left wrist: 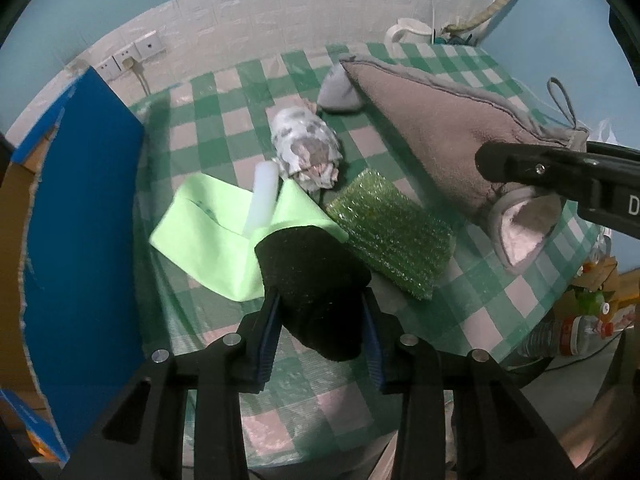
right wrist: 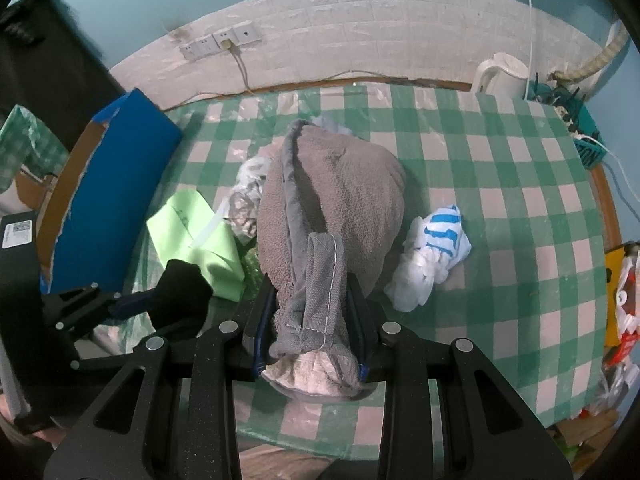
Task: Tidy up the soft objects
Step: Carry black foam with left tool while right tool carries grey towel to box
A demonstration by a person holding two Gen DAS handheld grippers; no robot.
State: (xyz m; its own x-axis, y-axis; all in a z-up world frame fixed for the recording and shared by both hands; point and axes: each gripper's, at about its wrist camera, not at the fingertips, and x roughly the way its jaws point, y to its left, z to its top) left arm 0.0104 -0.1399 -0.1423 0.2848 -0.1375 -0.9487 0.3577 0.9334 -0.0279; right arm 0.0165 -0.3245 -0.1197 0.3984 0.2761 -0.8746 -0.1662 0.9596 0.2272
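Observation:
My left gripper (left wrist: 320,308) is shut on a black foam sponge (left wrist: 316,276), held just above the checked tablecloth (left wrist: 500,300). Behind it lie a lime green cloth (left wrist: 208,232), a glittery green scouring pad (left wrist: 392,232), a white tube (left wrist: 264,196) and a balled patterned cloth (left wrist: 308,148). My right gripper (right wrist: 310,300) is shut on the hemmed corner of a brown-grey towel (right wrist: 336,184), which hangs lifted over the pile. In the right wrist view the left gripper (right wrist: 132,304) and its black sponge (right wrist: 180,292) are at the lower left. A white and blue bundle (right wrist: 432,256) lies to the right of the towel.
A blue cardboard box (left wrist: 80,240) stands open at the table's left edge. A white kettle (right wrist: 504,72) and a teal basket (right wrist: 588,148) are at the back right by the wall. A small grey fabric piece (left wrist: 336,88) lies behind the towel. Bags and bottles (left wrist: 576,320) crowd the floor on the right.

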